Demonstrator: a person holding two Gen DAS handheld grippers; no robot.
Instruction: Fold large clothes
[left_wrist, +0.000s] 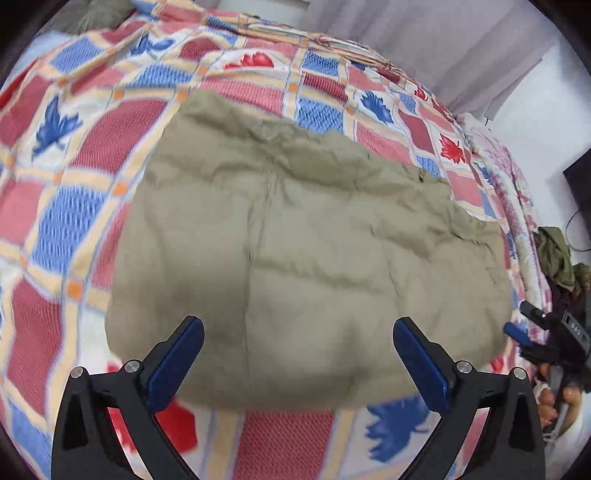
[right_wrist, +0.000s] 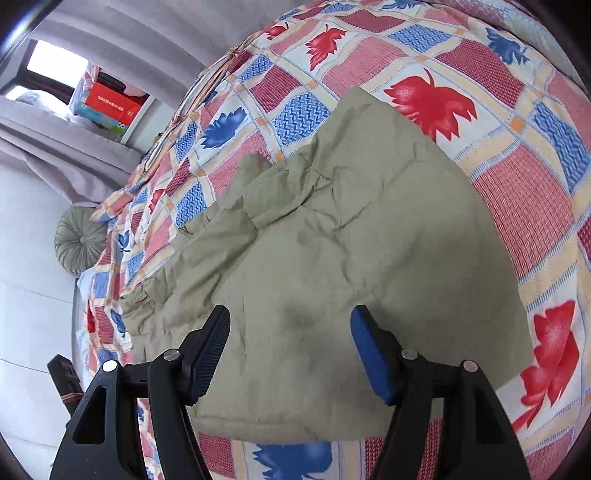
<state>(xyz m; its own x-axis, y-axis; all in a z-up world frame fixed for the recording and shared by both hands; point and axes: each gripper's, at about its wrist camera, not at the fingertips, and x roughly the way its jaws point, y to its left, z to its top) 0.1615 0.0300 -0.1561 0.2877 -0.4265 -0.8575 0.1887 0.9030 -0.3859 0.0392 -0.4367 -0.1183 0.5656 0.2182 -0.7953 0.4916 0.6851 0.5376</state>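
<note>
A khaki garment (left_wrist: 306, 236) lies spread and folded over on a bed covered by a patchwork bedspread (left_wrist: 74, 155) of red, blue and cream squares with leaf prints. In the left wrist view the garment fills the middle of the frame, wrinkled along its far edge and rounded along its near edge, which sits low in the picture just above the fingertips.

The left gripper (left_wrist: 297, 363) hangs over that near edge with its jaws spread wide and nothing between them; its blue pads are clear of the cloth. At the right edge of the same view the right gripper (left_wrist: 532, 328) shows small and side-on, with a hand (left_wrist: 550, 398) below it, next to a heap of dark green clothes (left_wrist: 557, 254) beside the bed.

In the right wrist view the garment (right_wrist: 351, 258) runs from the upper middle down to the lower middle of the frame, with a bunched, crumpled part toward the left. The right gripper (right_wrist: 290, 356) is released too, its jaws apart above the cloth and gripping nothing. At the left of this frame a round pleated cushion (right_wrist: 79, 242) rests against the bed's side, and in the upper left a red box (right_wrist: 110, 103) sits on a shelf near grey curtains (right_wrist: 122, 44).
</note>
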